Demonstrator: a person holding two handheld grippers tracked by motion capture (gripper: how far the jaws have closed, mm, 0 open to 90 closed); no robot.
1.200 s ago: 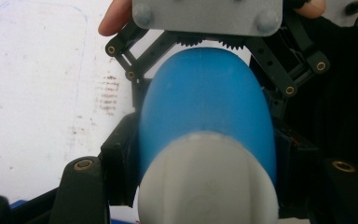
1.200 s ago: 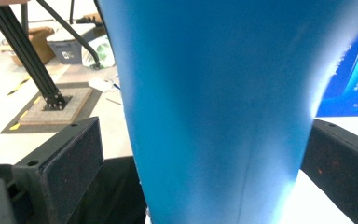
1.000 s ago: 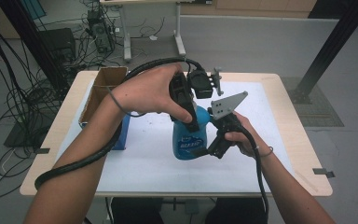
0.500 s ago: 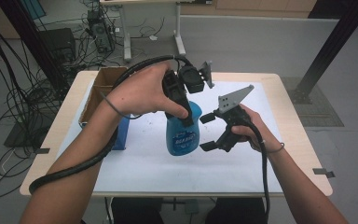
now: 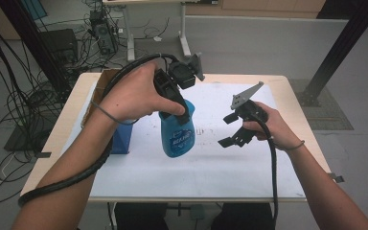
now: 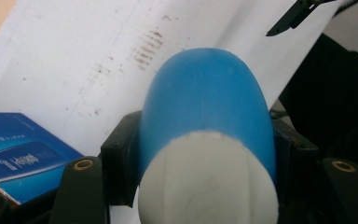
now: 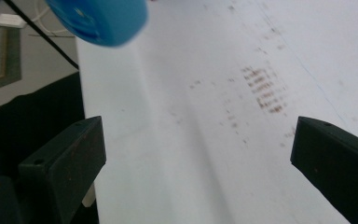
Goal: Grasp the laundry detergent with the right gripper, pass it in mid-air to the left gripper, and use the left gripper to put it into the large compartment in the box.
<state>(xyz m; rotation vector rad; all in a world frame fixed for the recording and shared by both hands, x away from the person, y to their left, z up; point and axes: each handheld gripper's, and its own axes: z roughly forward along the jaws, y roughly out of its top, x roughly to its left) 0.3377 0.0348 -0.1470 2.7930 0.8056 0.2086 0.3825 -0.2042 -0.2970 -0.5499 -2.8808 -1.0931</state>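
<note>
Above the white tabletop [image 5: 249,167], my left gripper [image 5: 175,103] has its jaws clamped on the blue bottle [image 5: 177,134], holding it lifted for carrying; my right gripper [image 5: 232,129] waits beside with jaws wide apart and empty.

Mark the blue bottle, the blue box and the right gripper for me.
Blue bottle [image 5: 176,136]: high view, on its labelled body below the left gripper.
Blue box [image 6: 21,158]: left gripper view, on its printed top face.
Right gripper [image 5: 227,130]: high view, midway between its open jaws' tips.
</note>
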